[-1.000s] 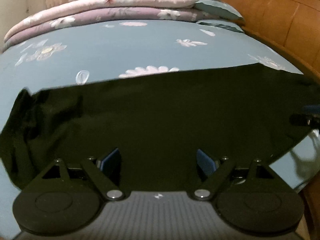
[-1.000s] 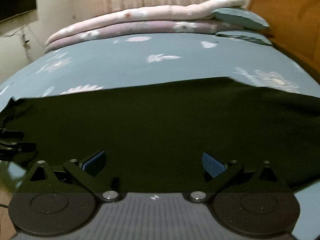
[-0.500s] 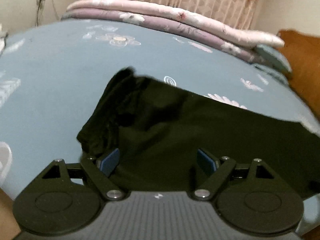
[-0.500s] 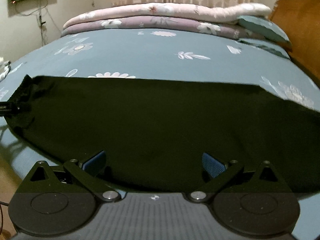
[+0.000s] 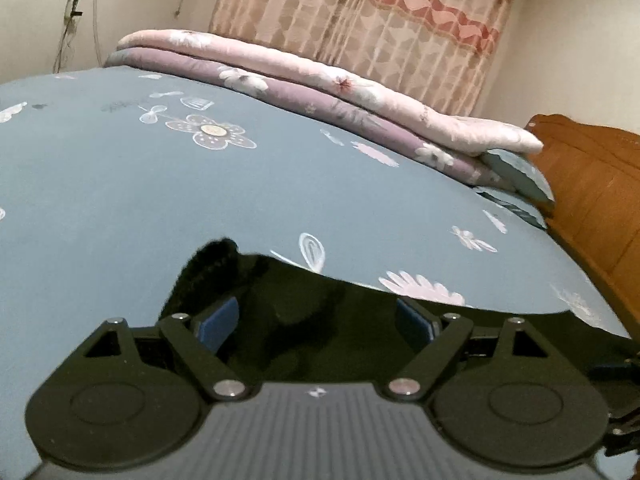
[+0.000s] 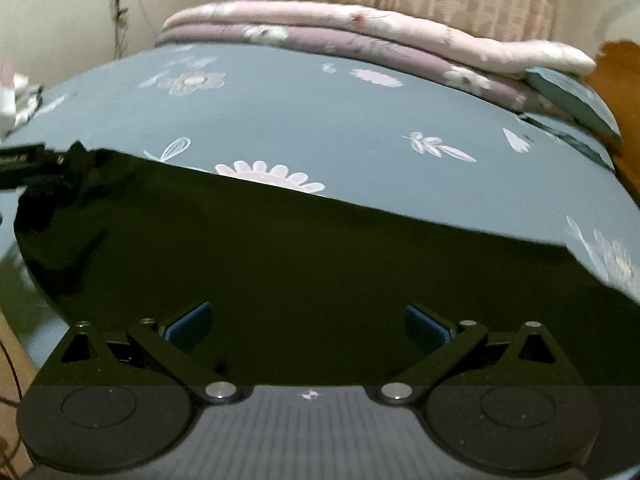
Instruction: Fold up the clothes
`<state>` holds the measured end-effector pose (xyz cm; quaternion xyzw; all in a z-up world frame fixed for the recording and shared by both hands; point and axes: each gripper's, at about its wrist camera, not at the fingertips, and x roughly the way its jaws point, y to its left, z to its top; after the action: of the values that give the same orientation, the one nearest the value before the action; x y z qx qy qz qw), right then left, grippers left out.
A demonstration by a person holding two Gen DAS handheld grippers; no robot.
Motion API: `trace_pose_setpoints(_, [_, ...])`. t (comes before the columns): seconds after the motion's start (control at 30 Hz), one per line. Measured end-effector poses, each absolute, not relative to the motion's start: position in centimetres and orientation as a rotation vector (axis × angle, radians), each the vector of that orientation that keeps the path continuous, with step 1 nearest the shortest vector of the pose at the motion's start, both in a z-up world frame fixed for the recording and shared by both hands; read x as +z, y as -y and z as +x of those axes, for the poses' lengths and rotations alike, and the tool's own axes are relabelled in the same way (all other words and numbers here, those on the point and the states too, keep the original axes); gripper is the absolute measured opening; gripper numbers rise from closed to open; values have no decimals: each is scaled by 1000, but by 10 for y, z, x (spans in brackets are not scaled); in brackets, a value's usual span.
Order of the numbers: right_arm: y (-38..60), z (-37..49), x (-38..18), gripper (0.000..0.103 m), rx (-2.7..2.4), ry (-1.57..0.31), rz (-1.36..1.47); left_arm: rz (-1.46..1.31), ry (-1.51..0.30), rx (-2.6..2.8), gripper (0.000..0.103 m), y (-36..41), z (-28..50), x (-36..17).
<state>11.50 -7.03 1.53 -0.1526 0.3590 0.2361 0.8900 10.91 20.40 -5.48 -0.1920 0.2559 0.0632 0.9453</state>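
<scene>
A black garment (image 6: 304, 256) lies flat along the near edge of the blue flowered bed (image 6: 320, 112). In the left wrist view its bunched left end (image 5: 216, 268) sits just ahead of my left gripper (image 5: 318, 322), which is open and empty over the cloth. My right gripper (image 6: 308, 326) is open and empty above the middle of the garment. The left gripper's body also shows at the far left of the right wrist view (image 6: 24, 162), at the garment's left end.
Folded pink and purple quilts (image 5: 320, 88) lie along the far side of the bed. A teal pillow (image 5: 520, 176) and a wooden headboard (image 5: 592, 192) stand at the right. Curtains (image 5: 360, 12) hang behind.
My left gripper has swung left to the garment's bunched left end and moved in close to it. My right gripper has turned left along the garment. Both stay open.
</scene>
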Motion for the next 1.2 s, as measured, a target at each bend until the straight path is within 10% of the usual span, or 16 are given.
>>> trace_pose_setpoints(0.7, [4, 174, 20, 103, 489, -951, -607, -396, -564, 4, 87, -180, 127, -64])
trace_pose_setpoints(0.9, [-1, 174, 36, 103, 516, -921, -607, -301, -551, 133, 41, -206, 105, -43])
trace_pose_setpoints(1.2, [14, 178, 56, 103, 539, -854, -503, -275, -709, 294, 38, -244, 98, -45])
